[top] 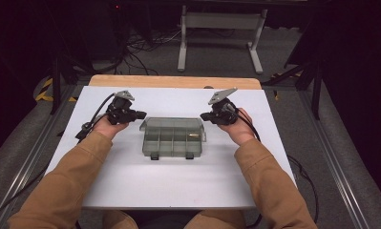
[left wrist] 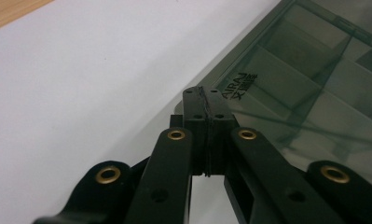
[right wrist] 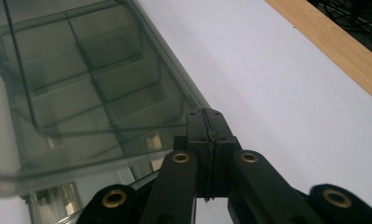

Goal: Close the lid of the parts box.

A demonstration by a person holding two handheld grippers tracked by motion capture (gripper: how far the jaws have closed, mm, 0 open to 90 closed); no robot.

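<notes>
Compartment box (top: 173, 137) sits mid white tabletop (top: 131, 181), lid raised, small brass piece (top: 194, 135) in a right cell. Left tool (top: 139, 114) and right tool (top: 205, 116) flank its far corners, both clenched empty. Likely lid step; next move needs jaws opened at lid edge

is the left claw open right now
No, in the left gripper view the left claw has its two black jaws pressed flat together with no gap, beside the lid edge of the clear box.
</notes>
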